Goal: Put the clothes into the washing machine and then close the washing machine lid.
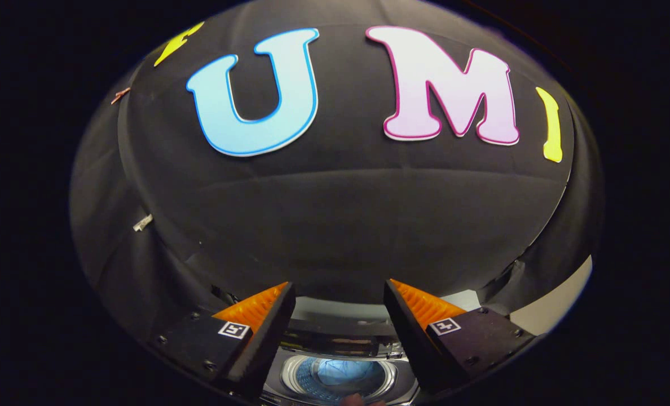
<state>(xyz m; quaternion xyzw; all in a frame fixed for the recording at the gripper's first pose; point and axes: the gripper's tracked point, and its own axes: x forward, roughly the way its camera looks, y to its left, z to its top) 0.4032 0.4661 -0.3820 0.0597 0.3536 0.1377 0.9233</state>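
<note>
My gripper (339, 293) hangs high above the washing machine (335, 344), its fingers (267, 321) spread apart with nothing between them. Far below, between the fingers, the machine's top stands uncovered and its round steel drum (340, 376) shows. A pale blue bundle of clothes (343, 372) lies inside the drum. The raised lid (335, 337) shows as a dark glossy band behind the drum opening.
The black cloth wall (335, 225) rises right behind the machine and takes up most of what lies ahead. A pale strip of surface (555, 307) shows to the right of the machine.
</note>
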